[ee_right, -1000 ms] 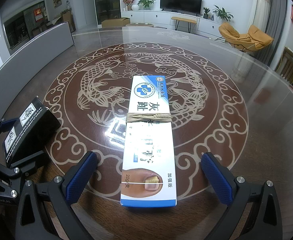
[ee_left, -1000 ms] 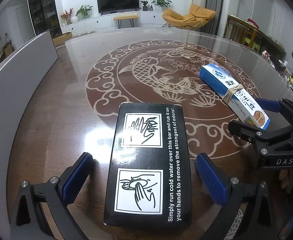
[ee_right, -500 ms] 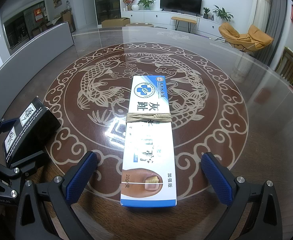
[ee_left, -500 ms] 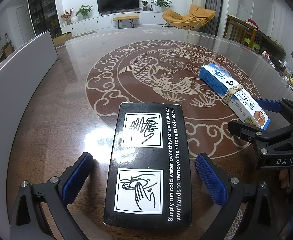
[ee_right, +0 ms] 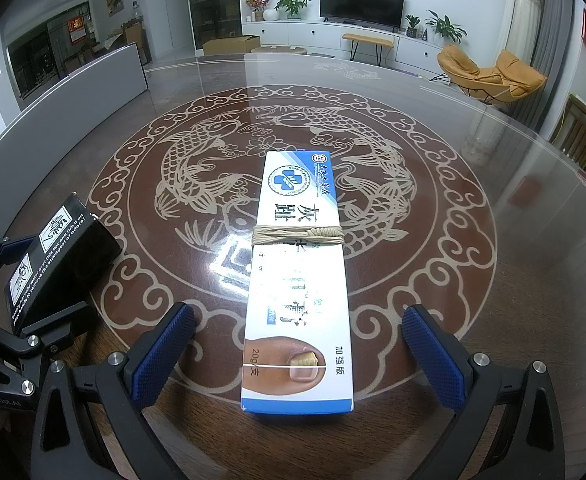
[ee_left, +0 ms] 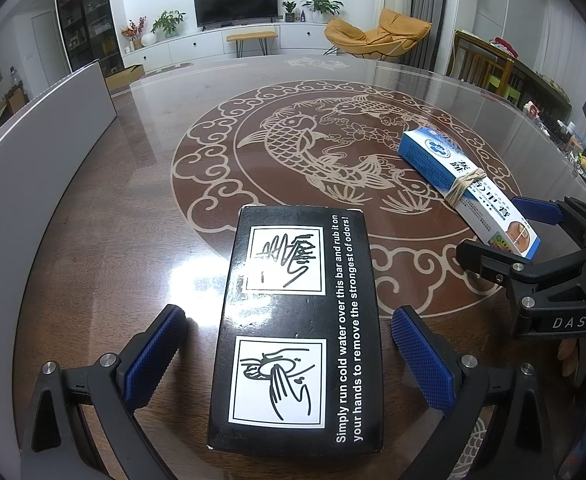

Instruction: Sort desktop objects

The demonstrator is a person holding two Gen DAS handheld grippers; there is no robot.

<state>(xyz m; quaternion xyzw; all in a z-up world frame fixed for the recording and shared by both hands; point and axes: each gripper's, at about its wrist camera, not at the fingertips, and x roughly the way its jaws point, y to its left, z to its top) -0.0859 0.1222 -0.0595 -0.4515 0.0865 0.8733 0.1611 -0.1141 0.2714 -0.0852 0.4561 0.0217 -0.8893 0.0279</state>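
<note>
A black box [ee_left: 297, 332] with white hand drawings lies flat on the table between the fingers of my left gripper [ee_left: 289, 356], which is open with gaps on both sides. A long blue-and-white box [ee_right: 299, 288] bound by a rubber band lies between the fingers of my right gripper [ee_right: 297, 348], also open and not touching it. In the left wrist view the blue-and-white box [ee_left: 469, 188] and the right gripper [ee_left: 505, 236] sit at the right. The black box [ee_right: 59, 256] and the left gripper [ee_right: 37, 292] appear at the left of the right wrist view.
The round brown table [ee_left: 133, 200] has a glass top with a carp pattern. A grey panel [ee_left: 33, 168] stands along its left edge. Chairs and a shelf with small items [ee_left: 549, 116] lie beyond the right side. A TV wall is far behind.
</note>
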